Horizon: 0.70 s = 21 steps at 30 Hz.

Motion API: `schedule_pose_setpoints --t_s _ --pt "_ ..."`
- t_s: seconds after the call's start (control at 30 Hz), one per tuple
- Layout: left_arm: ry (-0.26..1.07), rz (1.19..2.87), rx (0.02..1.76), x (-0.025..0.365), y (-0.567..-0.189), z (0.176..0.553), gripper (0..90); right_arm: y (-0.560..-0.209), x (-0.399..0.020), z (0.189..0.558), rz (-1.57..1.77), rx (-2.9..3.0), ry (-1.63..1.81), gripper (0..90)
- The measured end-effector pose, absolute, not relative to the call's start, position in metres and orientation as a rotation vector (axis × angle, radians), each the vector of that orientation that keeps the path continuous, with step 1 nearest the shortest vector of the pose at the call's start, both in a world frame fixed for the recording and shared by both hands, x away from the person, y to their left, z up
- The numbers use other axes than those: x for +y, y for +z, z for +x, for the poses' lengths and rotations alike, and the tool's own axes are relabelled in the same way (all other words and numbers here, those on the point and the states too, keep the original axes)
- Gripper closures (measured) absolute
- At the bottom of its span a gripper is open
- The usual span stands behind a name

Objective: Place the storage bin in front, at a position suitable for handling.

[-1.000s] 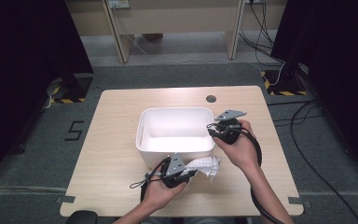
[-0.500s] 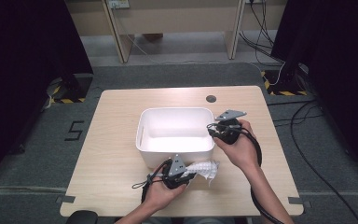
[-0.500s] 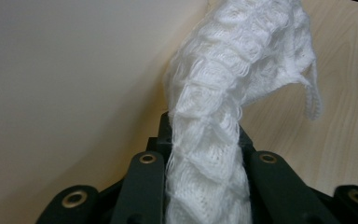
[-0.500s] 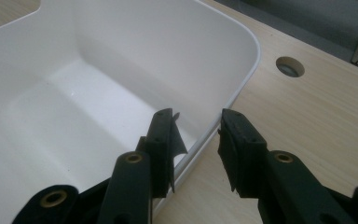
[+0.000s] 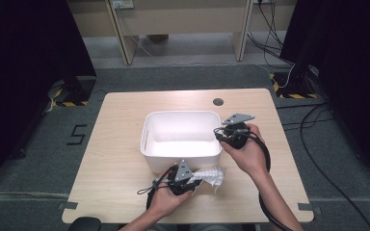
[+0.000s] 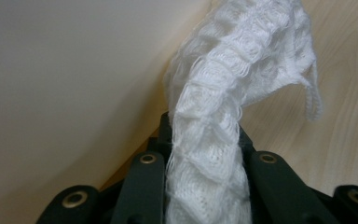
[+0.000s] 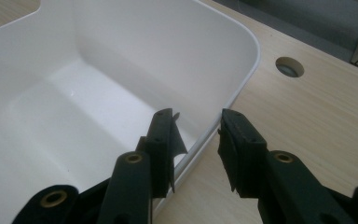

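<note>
High view: left tongs (image 5: 196, 179) clamp the white knit cloth (image 5: 211, 174) — seemingly shifted slightly — while right tongs (image 5: 220, 133) straddle the tub's rim (image 5: 218, 126), unclosed.

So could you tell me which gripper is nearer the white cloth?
Left. The left gripper is clamped on the cloth; the right gripper straddles the tub's rim.

A lab-like recording room is showing: black curtains (image 5: 24, 62) are hanging at nine and three o'clock, cables (image 5: 274, 29) trailing over grey carpet (image 5: 197, 77) at twelve.

White knit cloth (image 6: 214, 140) between the tongs (image 6: 205, 161)
</note>
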State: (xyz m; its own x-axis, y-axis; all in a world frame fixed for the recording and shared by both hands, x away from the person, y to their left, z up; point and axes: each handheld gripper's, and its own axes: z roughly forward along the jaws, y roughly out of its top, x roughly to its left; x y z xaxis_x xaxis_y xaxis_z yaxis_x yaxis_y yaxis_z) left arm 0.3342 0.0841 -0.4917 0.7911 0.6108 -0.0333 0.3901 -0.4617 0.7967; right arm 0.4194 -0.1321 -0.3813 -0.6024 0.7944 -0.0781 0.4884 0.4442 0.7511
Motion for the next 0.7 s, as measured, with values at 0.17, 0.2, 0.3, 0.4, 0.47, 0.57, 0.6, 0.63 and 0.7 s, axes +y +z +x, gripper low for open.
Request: schedule_pose_setpoints --t_s 0.17,0.2,0.3,0.4,0.47,0.57,0.6,0.63,0.7 --pt "0.312 2.118 0.754 0.086 -0.492 0.334 73.9 -0.381 -0.132 0.42 1.082 2.277 0.986 66.1" --pt "0.313 2.121 0.755 0.086 -0.492 0.334 73.8 -0.381 -0.132 0.419 1.083 2.277 0.986 66.1" --pt "0.305 2.126 0.766 0.087 -0.493 0.335 73.8 -0.381 -0.132 0.419 1.084 2.276 0.986 66.1" --pt "0.304 2.13 0.769 0.088 -0.495 0.335 73.8 -0.382 -0.132 0.419 1.084 2.276 0.987 66.1" --pt "0.303 2.137 0.771 0.088 -0.495 0.336 73.8 -0.382 -0.133 0.419 1.082 2.277 0.988 66.1" --pt "0.306 2.128 0.78 0.09 -0.495 0.336 73.8 -0.381 -0.133 0.42 1.082 2.278 0.988 66.1" --pt "0.307 2.125 0.784 0.091 -0.494 0.335 73.8 -0.381 -0.133 0.42 1.082 2.277 0.988 66.1" --pt "0.309 2.126 0.784 0.092 -0.493 0.335 73.8 -0.382 -0.133 0.42 1.081 2.278 0.989 66.1" --pt "0.315 2.127 0.789 0.095 -0.492 0.334 73.8 -0.381 -0.133 0.42 1.08 2.279 0.989 66.1"
